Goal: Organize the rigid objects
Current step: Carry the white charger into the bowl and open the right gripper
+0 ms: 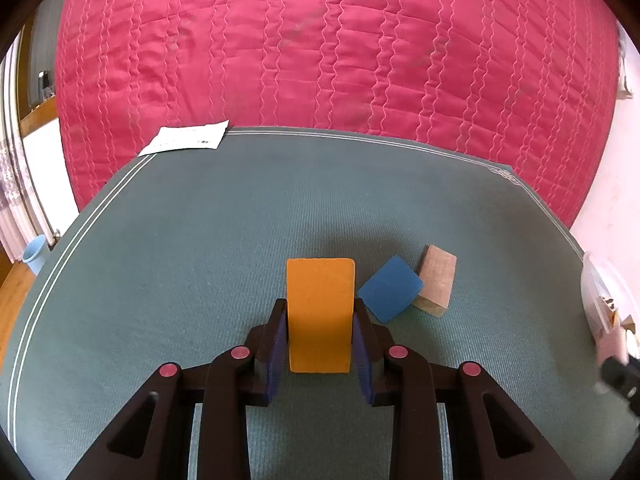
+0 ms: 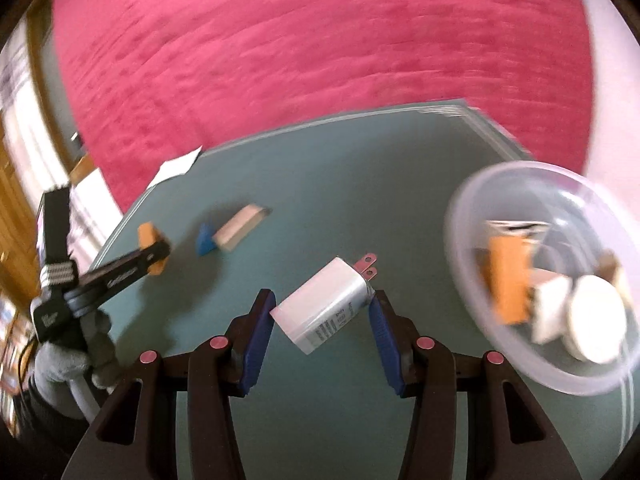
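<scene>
Left gripper (image 1: 320,312) clamps an orange block (image 1: 320,312) over the green mat (image 1: 160,260), beside a blue block (image 1: 390,288) and wooden block (image 1: 436,280). Right gripper (image 2: 322,312) grips a white charger (image 2: 324,308), near the clear bowl (image 2: 460,240) of items.

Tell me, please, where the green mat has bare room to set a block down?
The green mat is bare between the paper slip and orange block. Crowded beside it: blue block, tan block.

A teal mat (image 1: 160,280) lies on a pink quilt (image 1: 320,40); left of the quilt, wood floor (image 1: 12,292) and a daylit curtain (image 1: 12,200).
</scene>
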### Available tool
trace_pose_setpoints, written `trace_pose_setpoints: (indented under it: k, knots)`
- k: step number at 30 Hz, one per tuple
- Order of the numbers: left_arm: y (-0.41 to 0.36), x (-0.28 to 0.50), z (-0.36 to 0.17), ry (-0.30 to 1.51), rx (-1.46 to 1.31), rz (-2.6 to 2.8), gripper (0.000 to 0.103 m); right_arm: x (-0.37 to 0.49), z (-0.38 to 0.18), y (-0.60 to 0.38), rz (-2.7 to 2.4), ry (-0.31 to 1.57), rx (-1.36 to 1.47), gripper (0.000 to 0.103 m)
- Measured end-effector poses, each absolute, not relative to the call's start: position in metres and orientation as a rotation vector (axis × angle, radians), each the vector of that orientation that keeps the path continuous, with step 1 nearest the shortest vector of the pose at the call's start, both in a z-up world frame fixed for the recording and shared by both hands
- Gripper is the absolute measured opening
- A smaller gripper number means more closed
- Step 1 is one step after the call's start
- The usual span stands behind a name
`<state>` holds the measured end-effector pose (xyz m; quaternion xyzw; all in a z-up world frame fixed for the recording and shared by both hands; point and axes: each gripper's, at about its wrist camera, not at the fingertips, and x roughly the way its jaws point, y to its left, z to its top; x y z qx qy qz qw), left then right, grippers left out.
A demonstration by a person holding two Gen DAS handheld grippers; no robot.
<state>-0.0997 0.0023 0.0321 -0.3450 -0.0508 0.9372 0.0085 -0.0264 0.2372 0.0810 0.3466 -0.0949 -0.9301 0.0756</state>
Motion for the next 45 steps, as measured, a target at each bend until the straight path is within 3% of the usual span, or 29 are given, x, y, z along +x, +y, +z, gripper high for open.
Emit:
trace_pose_setpoints:
  k: [15, 31, 37, 45]
  knots:
    - [0.033, -0.084, 0.035, -0.07, -1.064, 2.845, 0.032, -0.003, 0.109, 0.331, -3.027, -0.463, 0.976, 0.05]
    - [0.074, -0.069, 0.052, 0.008, -1.003, 2.743, 0.032, -0.034, 0.108, 0.394, -3.138, -0.571, 0.975, 0.051]
    - [0.086, -0.067, 0.059, 0.024, -0.988, 2.726, 0.032, -0.035, 0.103, 0.409, -3.148, -0.657, 0.966, 0.065]
    - [0.112, -0.061, 0.064, 0.063, -0.957, 2.681, 0.032, -0.006, 0.094, 0.425, -3.183, -0.719, 0.932, 0.065]
